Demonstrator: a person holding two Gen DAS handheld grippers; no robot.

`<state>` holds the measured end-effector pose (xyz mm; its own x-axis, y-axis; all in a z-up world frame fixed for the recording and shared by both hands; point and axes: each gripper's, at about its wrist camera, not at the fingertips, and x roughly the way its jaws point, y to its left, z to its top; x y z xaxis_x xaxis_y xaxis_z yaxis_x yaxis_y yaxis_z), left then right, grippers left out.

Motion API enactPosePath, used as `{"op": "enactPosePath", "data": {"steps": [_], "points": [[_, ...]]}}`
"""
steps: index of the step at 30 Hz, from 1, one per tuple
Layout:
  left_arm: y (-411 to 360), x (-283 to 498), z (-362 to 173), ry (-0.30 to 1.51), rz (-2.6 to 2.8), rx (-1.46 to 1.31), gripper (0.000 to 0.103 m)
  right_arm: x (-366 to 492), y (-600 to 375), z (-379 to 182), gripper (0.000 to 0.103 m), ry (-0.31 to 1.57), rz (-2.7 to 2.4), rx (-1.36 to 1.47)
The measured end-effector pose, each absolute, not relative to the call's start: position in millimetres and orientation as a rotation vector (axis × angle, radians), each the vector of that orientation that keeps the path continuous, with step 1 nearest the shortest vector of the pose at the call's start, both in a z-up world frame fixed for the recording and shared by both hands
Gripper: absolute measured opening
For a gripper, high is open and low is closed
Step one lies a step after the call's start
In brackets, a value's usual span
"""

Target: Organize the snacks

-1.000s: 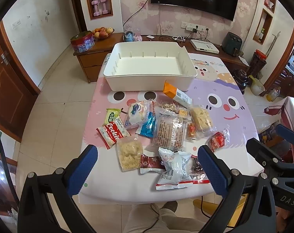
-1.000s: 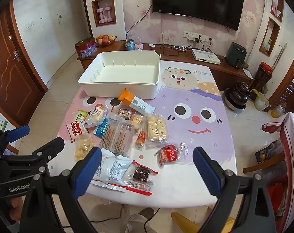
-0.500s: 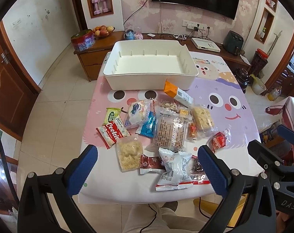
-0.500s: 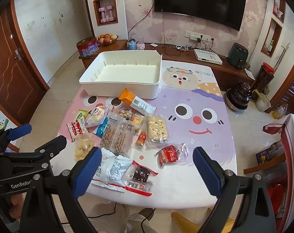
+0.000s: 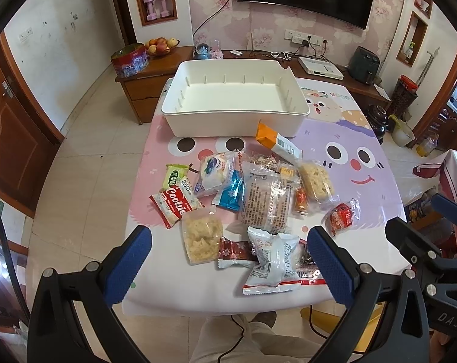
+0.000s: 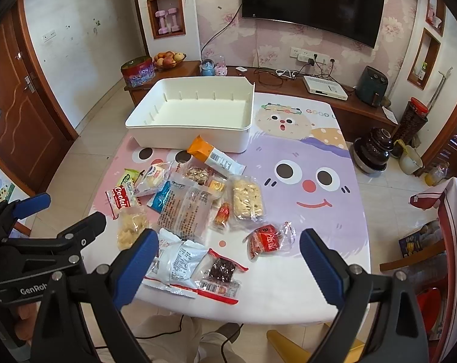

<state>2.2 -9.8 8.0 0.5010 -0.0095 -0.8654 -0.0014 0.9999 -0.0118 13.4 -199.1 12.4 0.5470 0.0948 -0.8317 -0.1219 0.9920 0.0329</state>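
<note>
Little has changed over the last second: both views have crept slightly nearer the desk [image 5: 379, 163] and tipped a touch, no packet has shifted, and the bin [image 5: 234, 96] is as bare as it was, so by my reading the sorting has not begun and the person is still lining up a first pick. The left gripper [image 5: 228, 260] hangs above the near edge with its blue pads spread wide and nothing between them; the right gripper [image 6: 225, 266] does the same just to its right, equally wide and empty. The snacks lie in a loose heap on the near half of the desk, all outside the bin. At the left are a green packet [image 5: 175, 175] and a red cookie pack [image 5: 174, 204], touching each other. Near them sits a clear bag of pale puffed pieces [image 5: 202, 237], and farther back a round cake in clear wrap [image 5: 215, 174] overlapping a blue sachet [image 5: 230, 195]. In the middle a large clear pack with printed text [image 5: 266, 201] lies over its neighbours, with a white pouch [image 5: 272, 257] at the near edge, partly covering a dark-red wrapper [image 5: 234, 249]. Farther right are an orange-and-white carton [image 5: 277, 143] just beside the bin's near wall, a pale rice cake [image 5: 314, 181], and a red sweet [image 5: 341, 216] a little apart. The bin stands at the far left of the desk, white, ribbed inside, open-topped.
</note>
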Motion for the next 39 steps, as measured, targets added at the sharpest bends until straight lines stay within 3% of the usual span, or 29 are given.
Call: {"op": "enactPosePath", "data": {"steps": [39], "points": [[-8.4, 9.3, 11.2, 1.078, -0.004, -0.043, 0.102, 12.7, -199.3, 12.5, 0.095, 0.98, 0.129, -0.03]]}}
